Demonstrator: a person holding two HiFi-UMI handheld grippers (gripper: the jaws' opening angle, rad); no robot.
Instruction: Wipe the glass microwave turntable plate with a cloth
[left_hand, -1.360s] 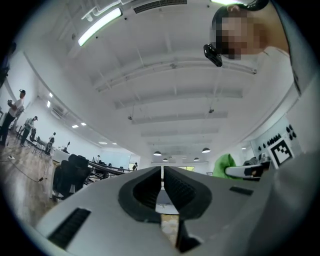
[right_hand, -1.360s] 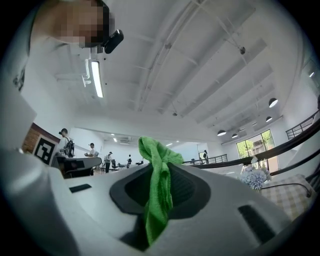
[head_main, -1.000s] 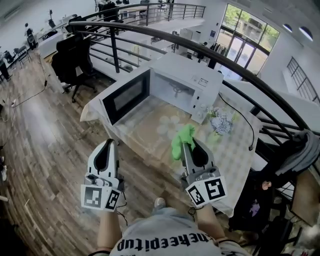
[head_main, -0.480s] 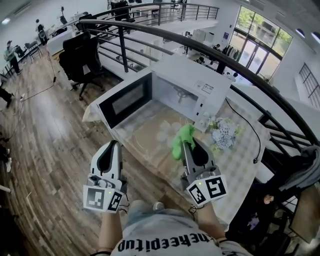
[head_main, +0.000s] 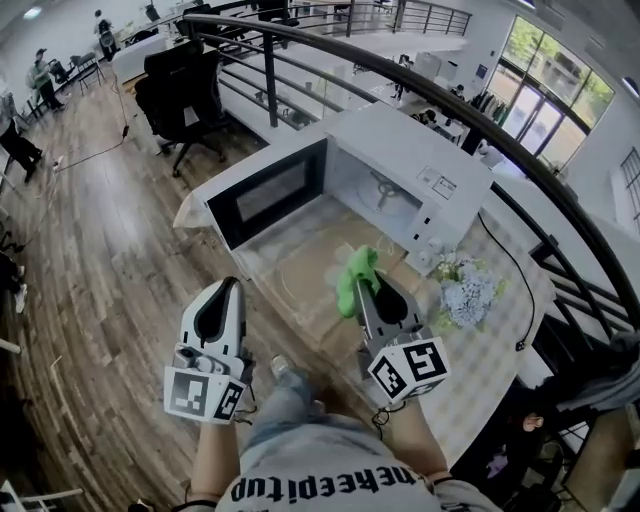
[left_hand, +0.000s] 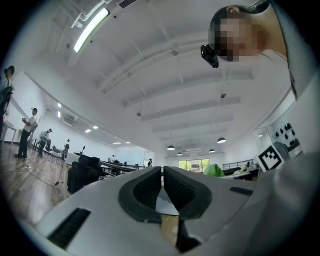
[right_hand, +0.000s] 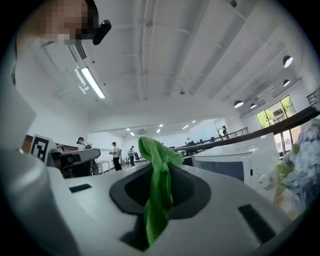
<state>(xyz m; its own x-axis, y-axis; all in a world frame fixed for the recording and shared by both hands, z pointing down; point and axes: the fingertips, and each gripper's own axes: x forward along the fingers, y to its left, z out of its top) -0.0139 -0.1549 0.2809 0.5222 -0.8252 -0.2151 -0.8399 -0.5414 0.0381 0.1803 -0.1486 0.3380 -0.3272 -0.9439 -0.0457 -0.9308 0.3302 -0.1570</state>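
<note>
Two tools: right hand-held gripper (head_main: 367, 292) clamps cloth (head_main: 354, 270); left hand-held gripper (head_main: 229, 287) closed; microwave (head_main: 405, 140) open.

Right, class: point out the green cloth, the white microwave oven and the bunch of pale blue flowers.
green cloth (head_main: 356, 278): head view, on its bunched upper fold.
white microwave oven (head_main: 405, 135): head view, on its flat top.
bunch of pale blue flowers (head_main: 474, 293): head view, on the blooms.

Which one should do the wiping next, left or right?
Right, I'd say. The right hand-held gripper is shut on the green cloth and is nearer the open microwave. The left hand-held gripper has its jaws together on nothing.
</note>
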